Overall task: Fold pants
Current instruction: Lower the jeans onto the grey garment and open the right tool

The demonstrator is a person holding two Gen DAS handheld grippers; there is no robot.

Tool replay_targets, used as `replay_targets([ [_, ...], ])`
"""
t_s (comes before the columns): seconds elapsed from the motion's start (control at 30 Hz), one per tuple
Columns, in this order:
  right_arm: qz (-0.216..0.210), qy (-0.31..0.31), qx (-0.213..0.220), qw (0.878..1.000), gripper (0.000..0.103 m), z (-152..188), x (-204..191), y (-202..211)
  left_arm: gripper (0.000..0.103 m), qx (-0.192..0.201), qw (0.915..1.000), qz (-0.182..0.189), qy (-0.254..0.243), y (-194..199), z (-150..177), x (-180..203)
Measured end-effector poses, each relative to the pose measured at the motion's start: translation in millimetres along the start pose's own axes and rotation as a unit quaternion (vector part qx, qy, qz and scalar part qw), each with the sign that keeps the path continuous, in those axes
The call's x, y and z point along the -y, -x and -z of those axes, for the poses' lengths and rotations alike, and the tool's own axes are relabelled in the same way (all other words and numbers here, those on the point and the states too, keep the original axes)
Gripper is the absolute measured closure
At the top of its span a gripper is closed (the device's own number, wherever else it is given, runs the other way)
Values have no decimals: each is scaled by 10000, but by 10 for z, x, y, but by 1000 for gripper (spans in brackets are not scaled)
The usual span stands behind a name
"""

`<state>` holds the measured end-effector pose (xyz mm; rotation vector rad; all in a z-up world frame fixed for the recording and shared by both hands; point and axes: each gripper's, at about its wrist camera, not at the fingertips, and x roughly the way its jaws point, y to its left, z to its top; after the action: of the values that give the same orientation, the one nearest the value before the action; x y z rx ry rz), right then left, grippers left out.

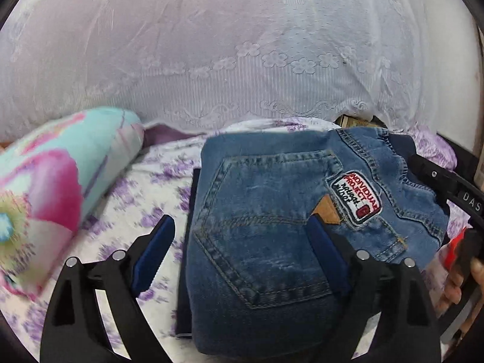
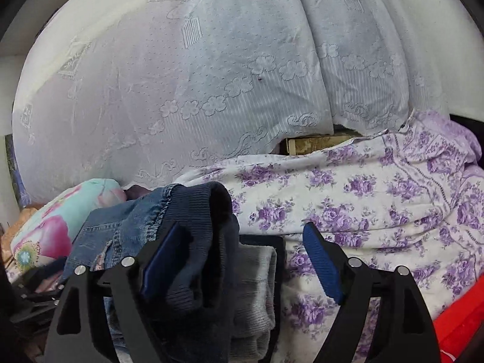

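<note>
Folded blue jeans (image 1: 266,242) lie on the bed, back pocket and a stitched patch facing up. My left gripper (image 1: 240,220) stands open over their left half. Its left finger (image 1: 157,248) is just clear of the left edge, and its right finger (image 1: 325,248) sits over the pocket. In the right wrist view the jeans' dark ribbed waistband (image 2: 205,227) bulges up between the jaws of my right gripper (image 2: 242,227), with grey fabric (image 2: 257,287) under it. The waistband lies against the left pad (image 2: 160,260), while the right pad (image 2: 322,263) stands free. That gripper is open.
The bed has a purple-flowered sheet (image 2: 378,199). A pink and turquoise bolster (image 1: 60,181) lies to the left. A white lace cloth (image 1: 242,45) covers the back. A dark flat layer (image 1: 185,257) shows under the jeans. Red fabric (image 2: 459,326) is at the lower right.
</note>
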<state>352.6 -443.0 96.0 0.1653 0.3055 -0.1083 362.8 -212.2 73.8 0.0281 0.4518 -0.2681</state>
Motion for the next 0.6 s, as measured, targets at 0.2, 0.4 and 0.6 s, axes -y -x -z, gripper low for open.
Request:
replay_targets([
  [0.2, 42, 46, 84, 9999, 14, 8, 14, 61, 16, 343, 9985, -250, -349, 129, 62, 143],
  [0.4, 173, 220, 230, 9993, 11, 51, -65, 286, 14, 520, 9973, -310, -409, 322, 150, 154],
  [0.6, 301, 457, 402, 9977, 4, 211, -174, 562, 5, 622, 9968, -47, -509, 629, 261, 237],
])
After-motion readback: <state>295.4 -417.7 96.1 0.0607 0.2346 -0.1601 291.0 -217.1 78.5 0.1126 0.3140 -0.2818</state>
